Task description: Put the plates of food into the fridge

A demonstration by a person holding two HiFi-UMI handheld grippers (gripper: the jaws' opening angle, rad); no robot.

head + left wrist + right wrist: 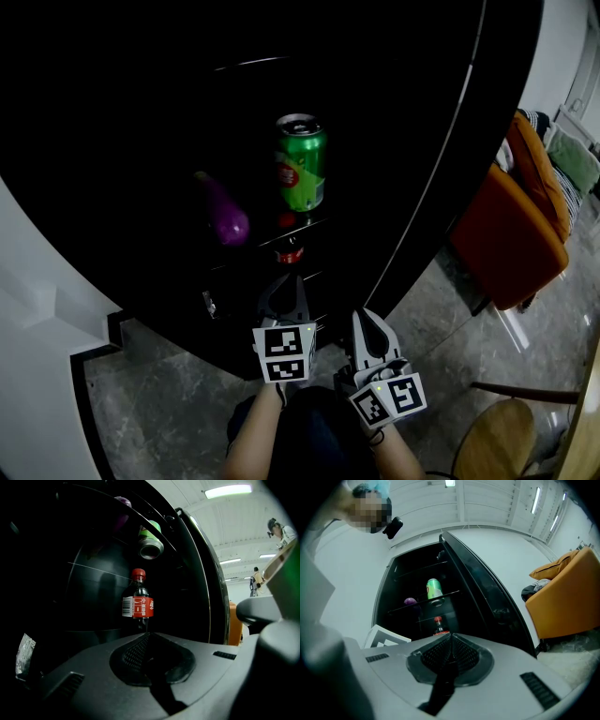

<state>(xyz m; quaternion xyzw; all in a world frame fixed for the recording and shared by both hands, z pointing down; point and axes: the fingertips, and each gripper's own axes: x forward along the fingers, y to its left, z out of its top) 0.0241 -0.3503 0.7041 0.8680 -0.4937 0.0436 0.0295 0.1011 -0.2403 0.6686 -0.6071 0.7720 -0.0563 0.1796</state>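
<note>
Left gripper (284,283) and right gripper (365,321) side by side, both jaws pressed together on nothing, open black fridge (94,112) just ahead, cola bottle (137,606) on its lower shelf, green can (300,161) and purple eggplant (225,217) above, orange armchair (511,225) rightward

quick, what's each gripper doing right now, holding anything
Left gripper: jaws closed, holding nothing.
Right gripper: jaws closed, holding nothing.
</note>
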